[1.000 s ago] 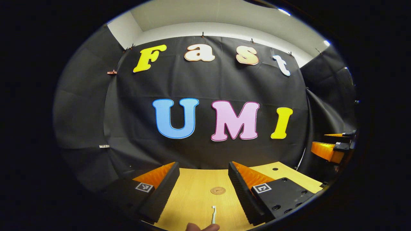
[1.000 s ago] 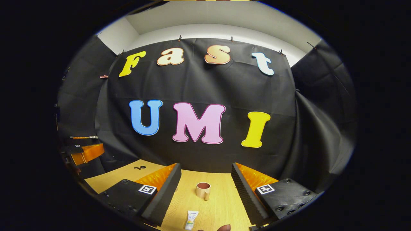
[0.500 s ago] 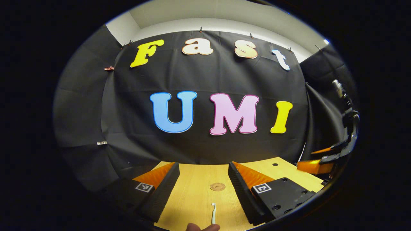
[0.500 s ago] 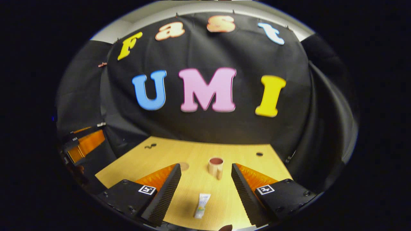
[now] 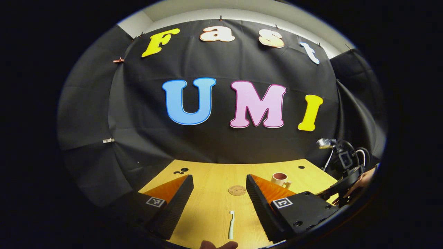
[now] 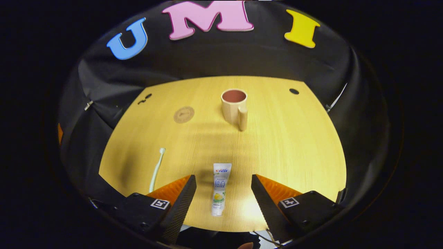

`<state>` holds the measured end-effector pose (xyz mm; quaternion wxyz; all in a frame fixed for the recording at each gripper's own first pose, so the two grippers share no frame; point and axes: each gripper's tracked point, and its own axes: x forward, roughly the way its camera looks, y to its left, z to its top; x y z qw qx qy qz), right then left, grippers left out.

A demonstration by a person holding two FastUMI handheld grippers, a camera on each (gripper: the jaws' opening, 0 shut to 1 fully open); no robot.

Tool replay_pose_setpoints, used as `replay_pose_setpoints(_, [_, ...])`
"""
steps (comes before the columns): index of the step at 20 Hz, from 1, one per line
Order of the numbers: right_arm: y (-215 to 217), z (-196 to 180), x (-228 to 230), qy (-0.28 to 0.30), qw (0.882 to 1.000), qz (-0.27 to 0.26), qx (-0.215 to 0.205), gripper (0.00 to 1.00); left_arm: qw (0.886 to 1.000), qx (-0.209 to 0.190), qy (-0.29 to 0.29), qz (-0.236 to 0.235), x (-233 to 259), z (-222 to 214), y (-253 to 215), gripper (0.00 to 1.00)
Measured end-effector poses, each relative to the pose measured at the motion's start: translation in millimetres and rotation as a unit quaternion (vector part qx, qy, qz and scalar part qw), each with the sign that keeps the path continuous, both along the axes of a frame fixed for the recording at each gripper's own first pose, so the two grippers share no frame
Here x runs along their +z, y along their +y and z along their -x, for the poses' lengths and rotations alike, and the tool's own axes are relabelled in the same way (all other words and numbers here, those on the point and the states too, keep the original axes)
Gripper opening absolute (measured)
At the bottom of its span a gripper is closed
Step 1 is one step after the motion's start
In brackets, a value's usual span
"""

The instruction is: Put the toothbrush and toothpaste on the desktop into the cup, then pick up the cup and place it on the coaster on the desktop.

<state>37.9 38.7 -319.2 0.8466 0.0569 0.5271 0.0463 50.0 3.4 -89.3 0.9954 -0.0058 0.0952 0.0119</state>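
Observation:
In the right gripper view a white toothpaste tube (image 6: 218, 188) lies on the wooden desktop (image 6: 283, 138), between the fingers of my open right gripper (image 6: 223, 183) held above it. Farther back stands a beige cup (image 6: 234, 107) with its handle facing me. A round coaster (image 6: 183, 114) lies left of the cup, and a pale toothbrush (image 6: 156, 169) lies at the left. In the left gripper view my open left gripper (image 5: 218, 183) hovers over the toothbrush (image 5: 231, 224), with the coaster (image 5: 237, 190) beyond it and the cup (image 5: 280, 179) to the right.
Small dark holes mark the desktop's far corners (image 6: 294, 91). The black cloth wall closes the back and sides. In the left gripper view the right gripper's body and cables (image 5: 344, 166), with a hand, stand at the right edge.
The right gripper has risen and tilted down, so the whole desktop, toothbrush and coaster came into its view. The left gripper has tilted down slightly, bringing the cup into its view.

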Motion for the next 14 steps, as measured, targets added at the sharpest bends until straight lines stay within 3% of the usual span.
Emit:
replay_pose_setpoints(5, [10, 2, -63, 0.077, 0.997, 0.017, 0.010, 0.99, 0.999, 0.017, 0.029, -0.006, -25, -14, 8, 0.96])
replay_pose_setpoints(11, [16, 12, -103, 0.145, 0.988, 0.041, 0.021, 0.98, 0.997, 0.039, 0.067, 0.003, -61, -26, 12, 0.97])
replay_pose_setpoints(14, [14, 15, -113, 0.162, 0.986, 0.050, 0.009, 0.86, 0.996, 0.038, 0.085, 0.016, -76, -31, 9, 0.97])
